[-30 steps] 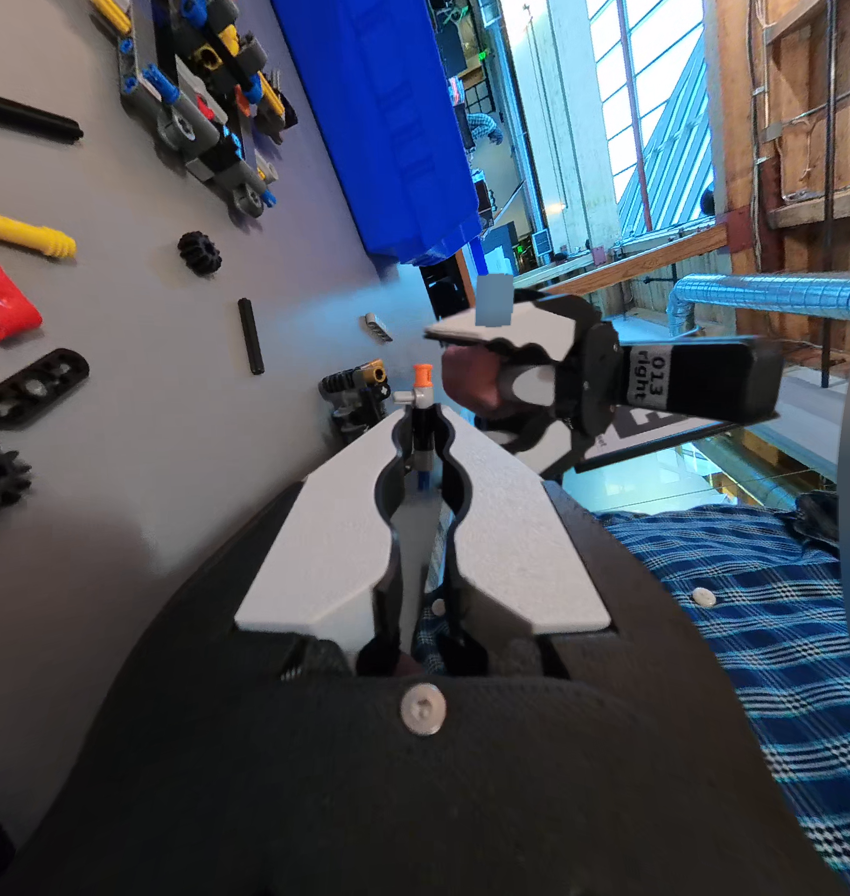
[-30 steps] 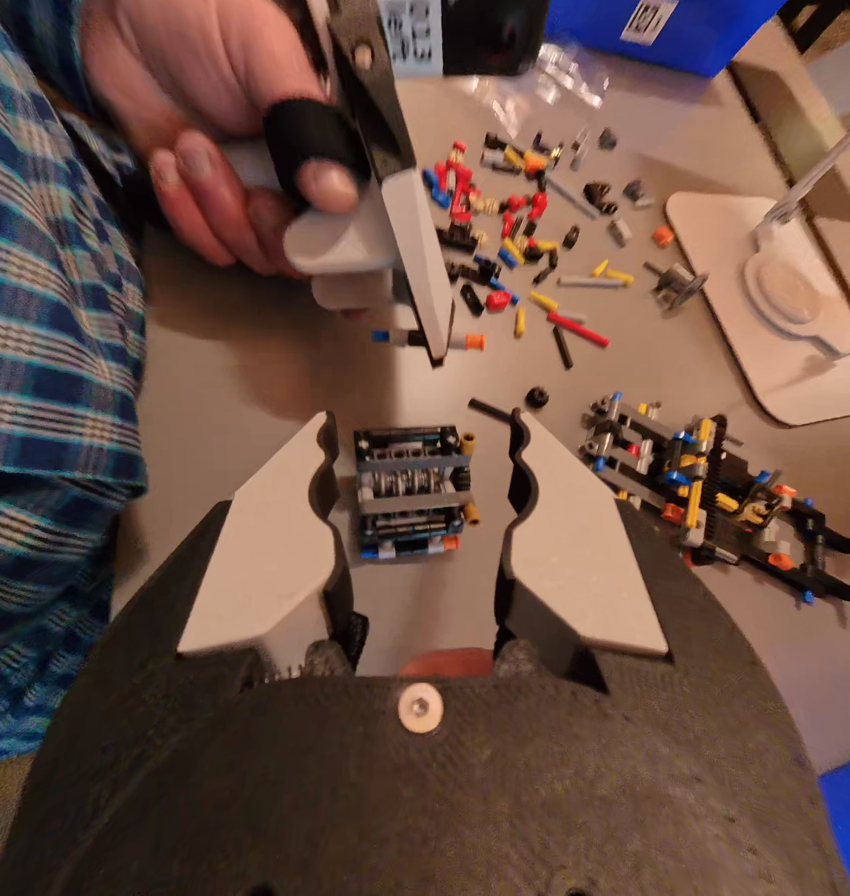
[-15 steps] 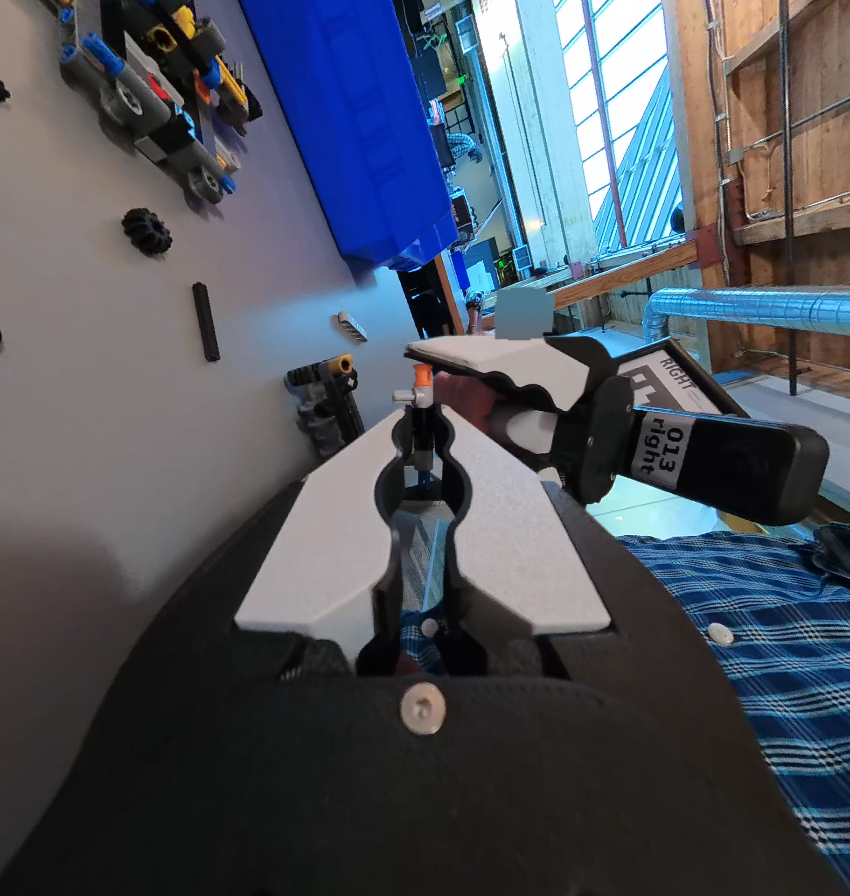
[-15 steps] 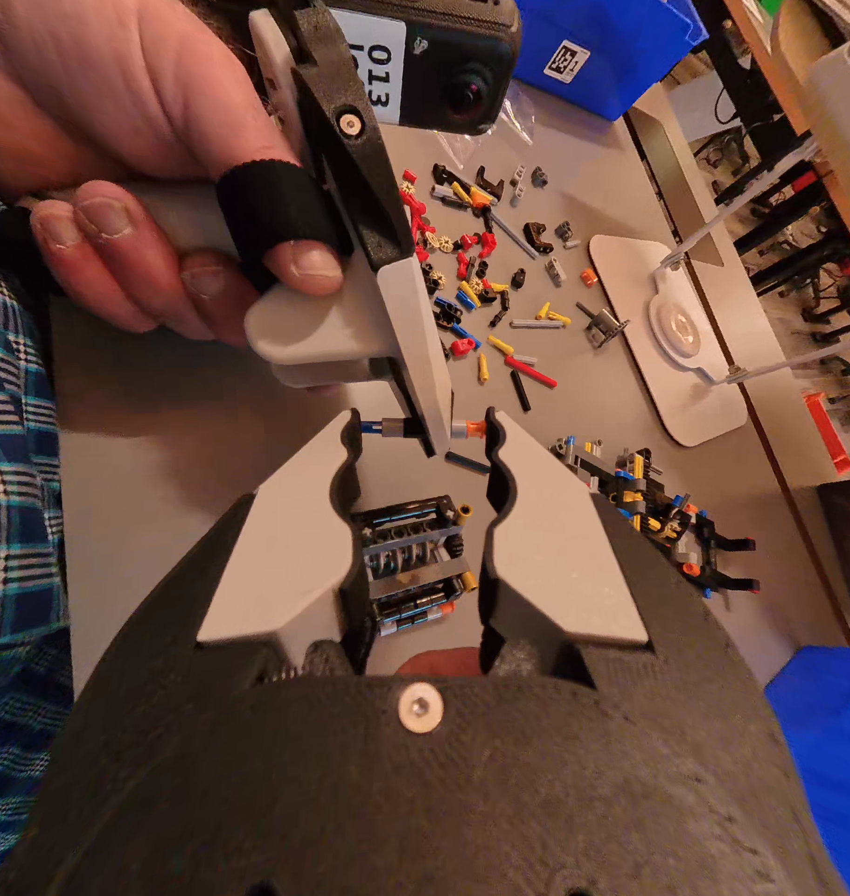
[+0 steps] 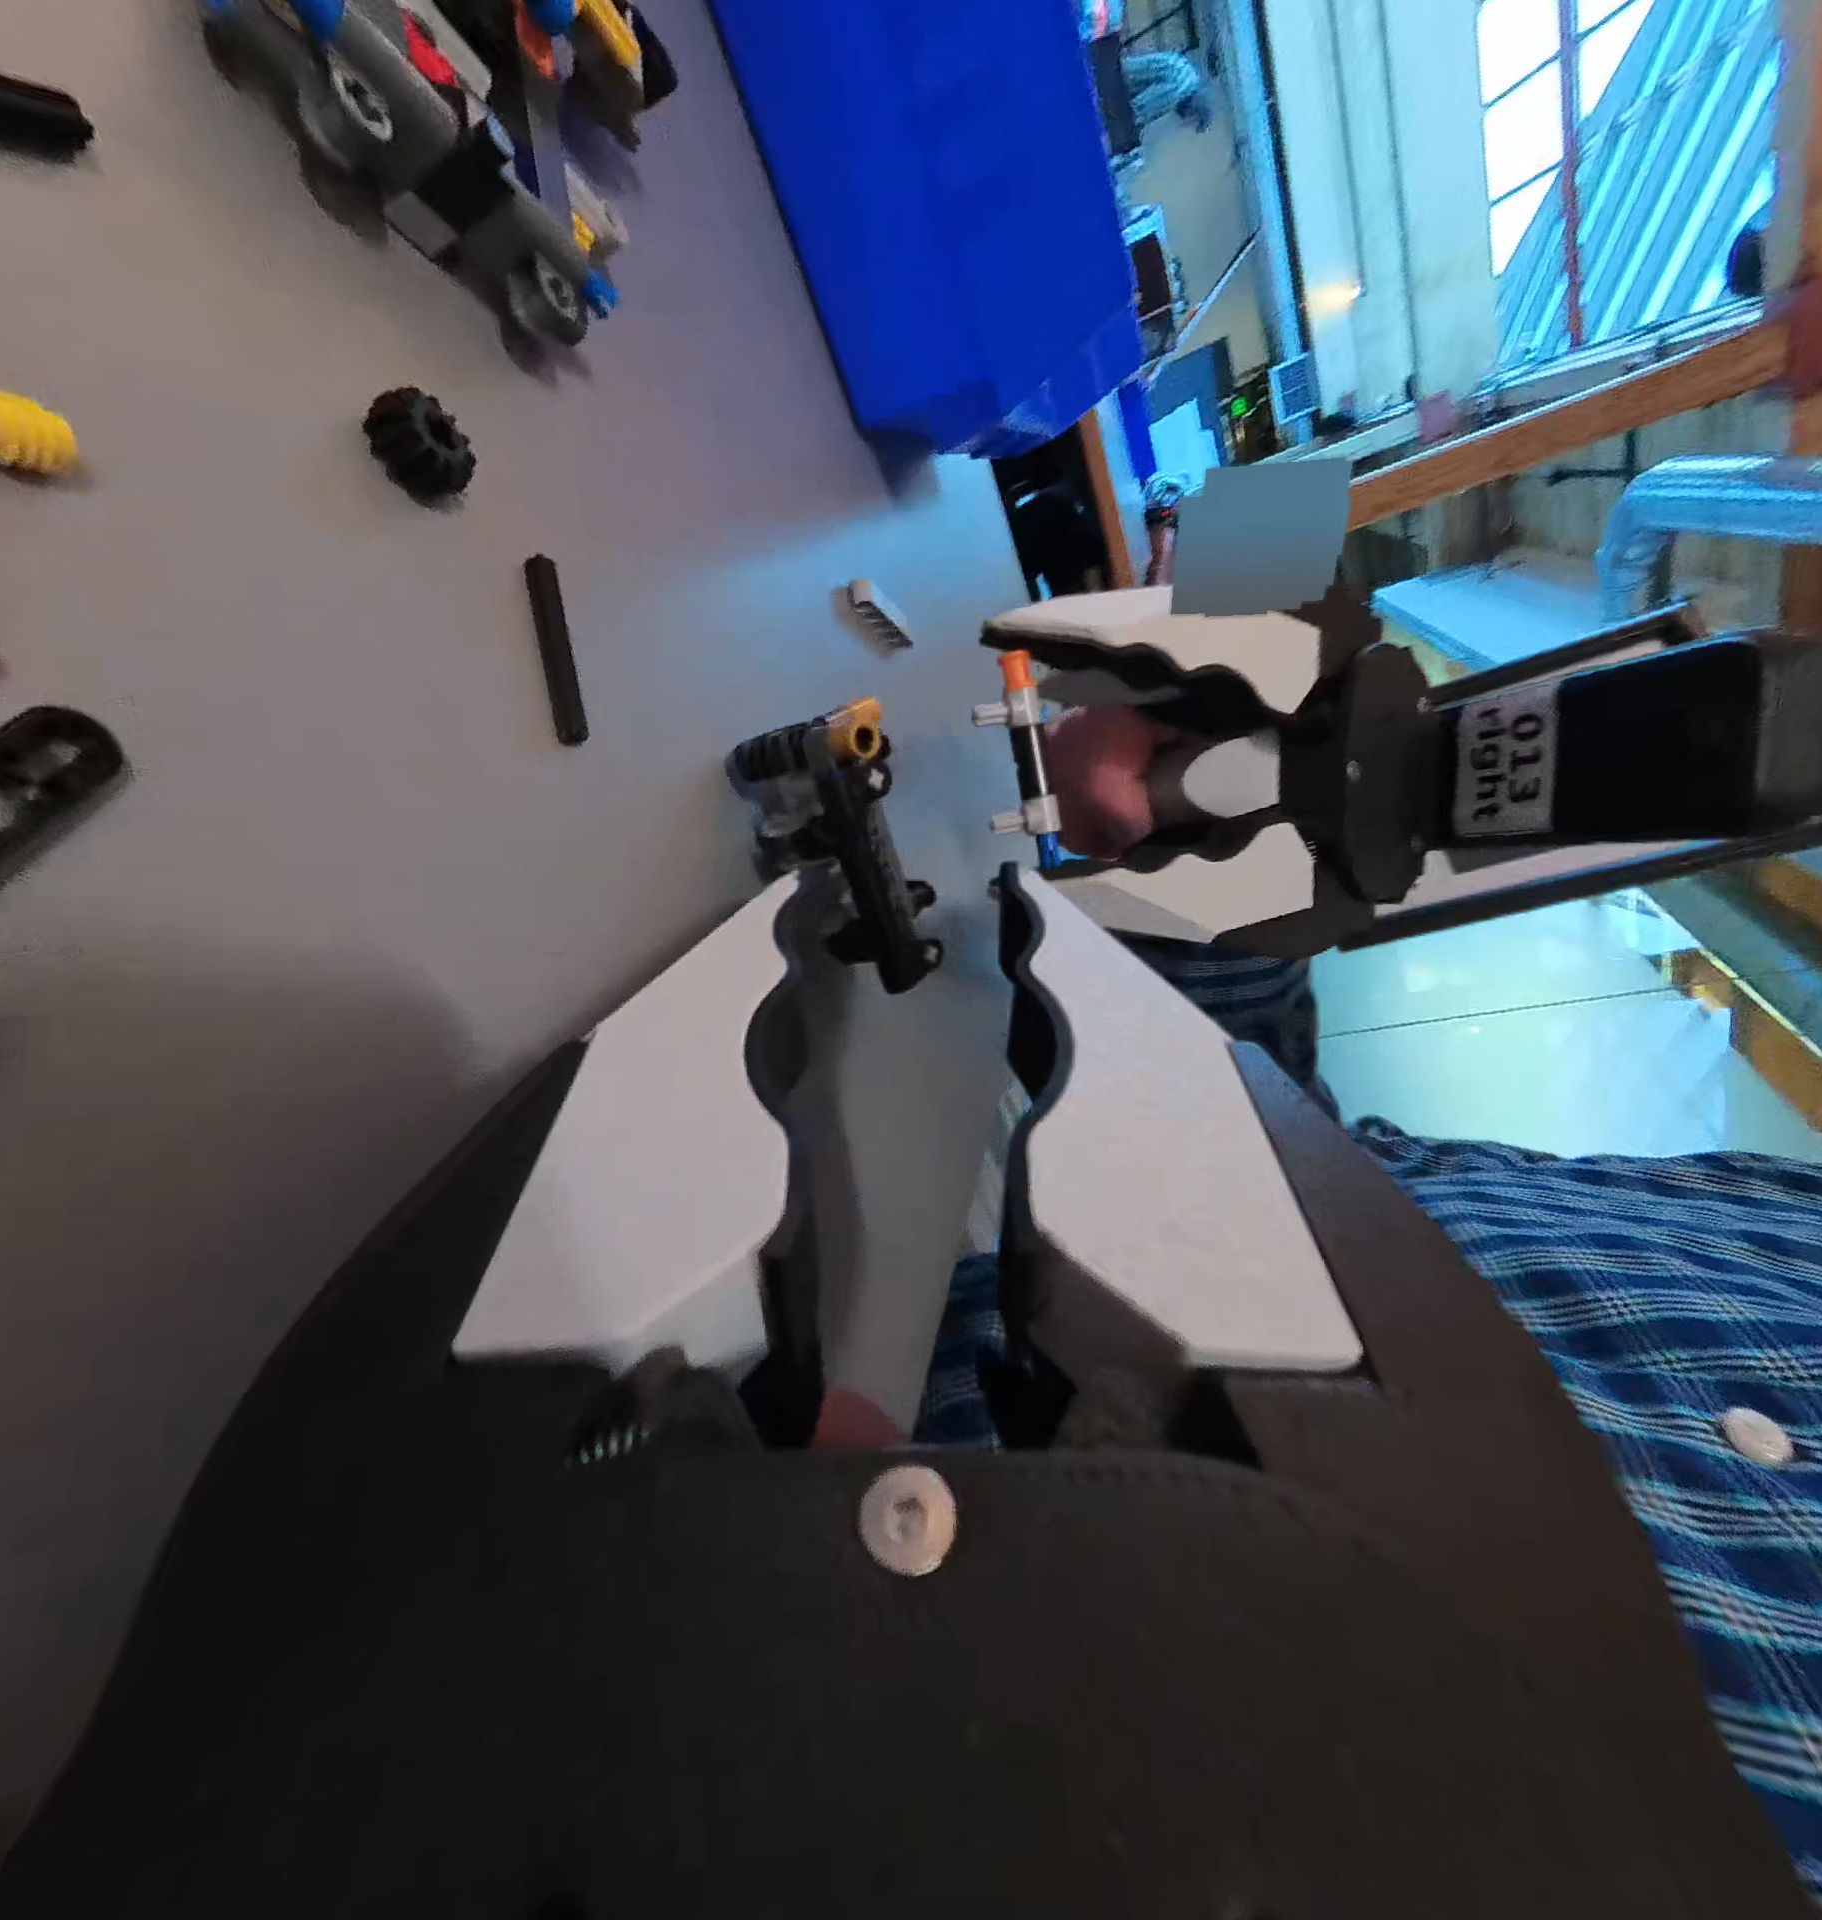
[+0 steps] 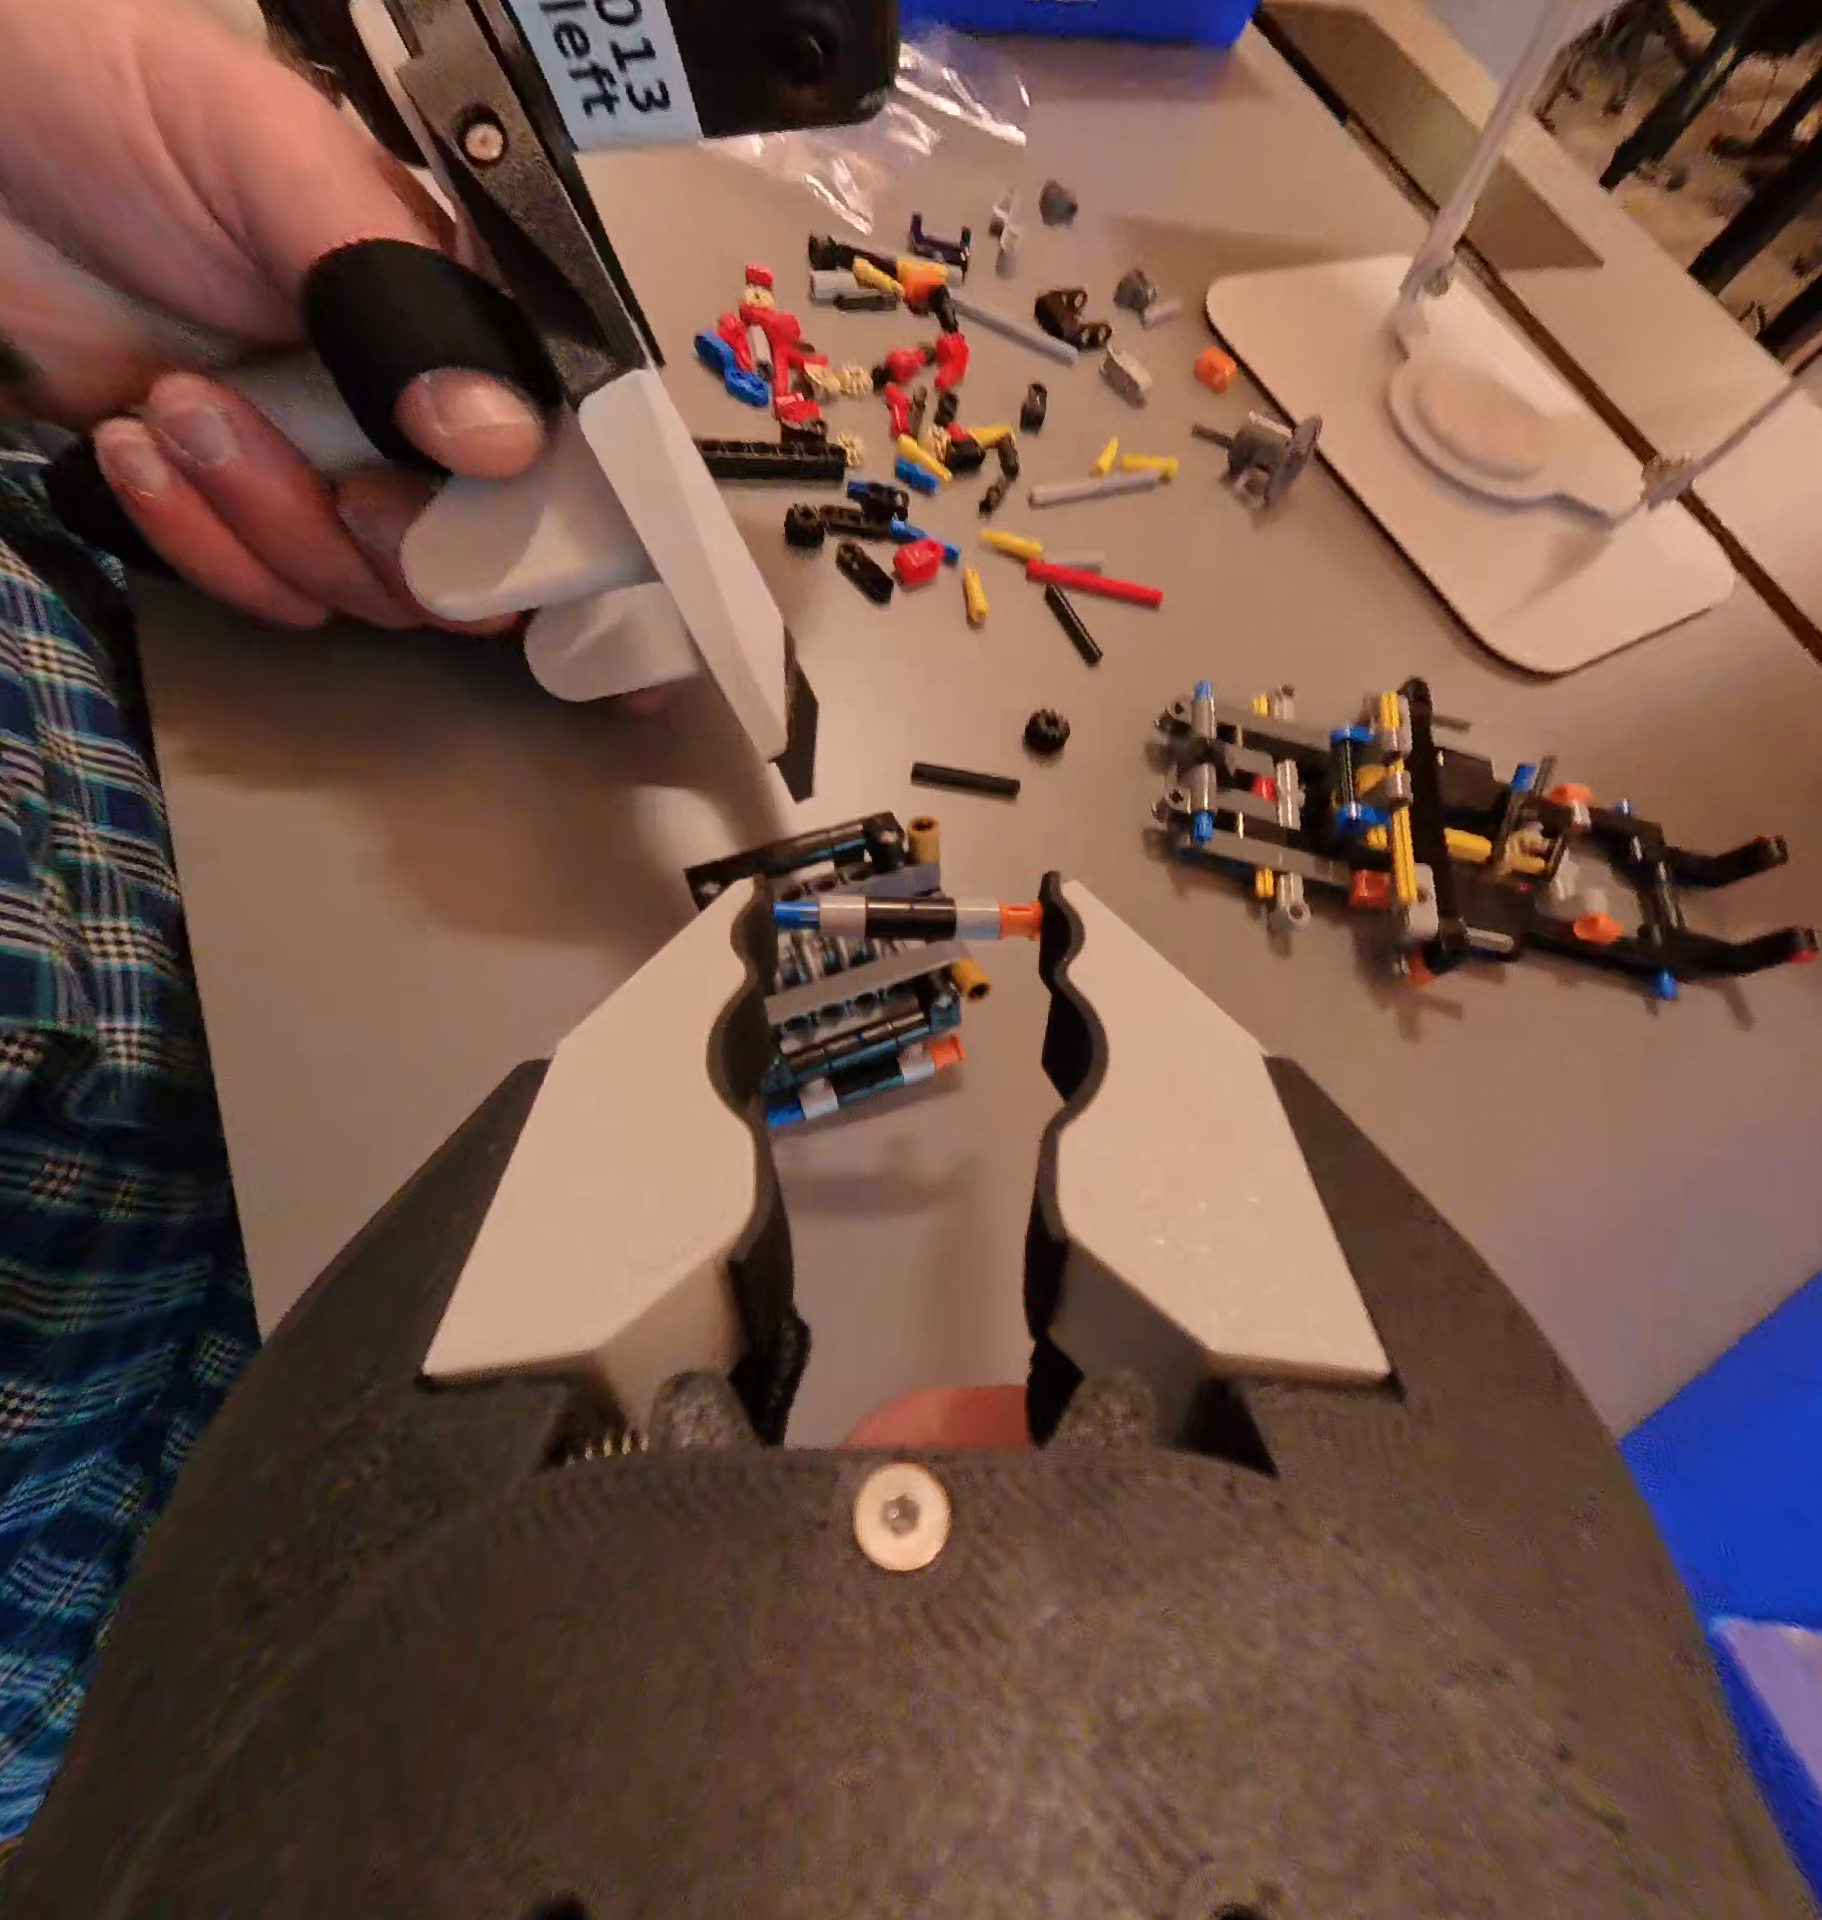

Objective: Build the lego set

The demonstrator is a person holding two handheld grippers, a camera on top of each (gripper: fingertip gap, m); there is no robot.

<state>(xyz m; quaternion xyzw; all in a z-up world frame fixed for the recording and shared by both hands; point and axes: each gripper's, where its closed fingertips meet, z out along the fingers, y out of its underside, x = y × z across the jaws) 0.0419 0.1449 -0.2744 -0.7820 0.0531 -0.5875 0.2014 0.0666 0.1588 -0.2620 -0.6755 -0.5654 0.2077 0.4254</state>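
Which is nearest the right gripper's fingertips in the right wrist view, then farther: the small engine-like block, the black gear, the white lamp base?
1. Small engine-like block: directly beneath the right gripper, between its fingers.
2. Black gear: just beyond the fingertips, slightly right.
3. White lamp base: far right, at the table's back edge.

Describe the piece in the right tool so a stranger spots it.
Over the grey table, the right tool hovers above a black-and-grey block. Clamped end to end between its tips is a thin rod: black middle, grey sleeves, blue and orange ends, unlike the plain black rod beyond.
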